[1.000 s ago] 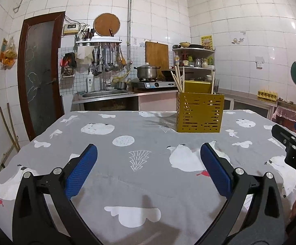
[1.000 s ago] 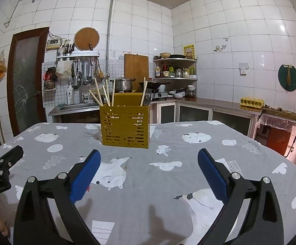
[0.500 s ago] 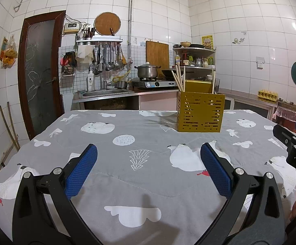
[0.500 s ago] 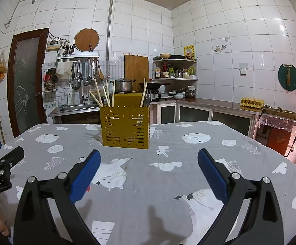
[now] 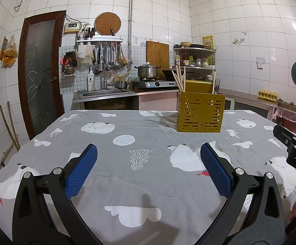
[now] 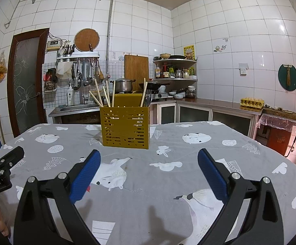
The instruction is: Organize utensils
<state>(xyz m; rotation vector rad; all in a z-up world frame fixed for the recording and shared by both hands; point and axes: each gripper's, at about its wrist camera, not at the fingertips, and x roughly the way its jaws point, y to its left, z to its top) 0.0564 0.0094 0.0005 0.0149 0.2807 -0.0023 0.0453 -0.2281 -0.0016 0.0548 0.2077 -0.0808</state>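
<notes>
A yellow perforated utensil holder (image 5: 200, 114) stands upright on the table's far side; it also shows in the right wrist view (image 6: 125, 127). Several wooden chopsticks (image 6: 100, 96) and a dark fork (image 6: 148, 100) stick out of it. My left gripper (image 5: 148, 171) is open and empty above the near part of the table. My right gripper (image 6: 149, 173) is open and empty, in front of the holder and apart from it. Each gripper shows at the edge of the other's view.
The table has a grey cloth (image 5: 139, 175) with white animal prints. Behind it are a sink (image 5: 105, 91), a stove with a pot (image 5: 148, 71), a corner shelf (image 6: 175, 69) and a low counter with an egg tray (image 6: 252, 102). A door (image 5: 40, 71) is at the left.
Both grippers have stayed open and almost still. The views have shifted only slightly; the holder sits a touch lower in the right wrist view.
</notes>
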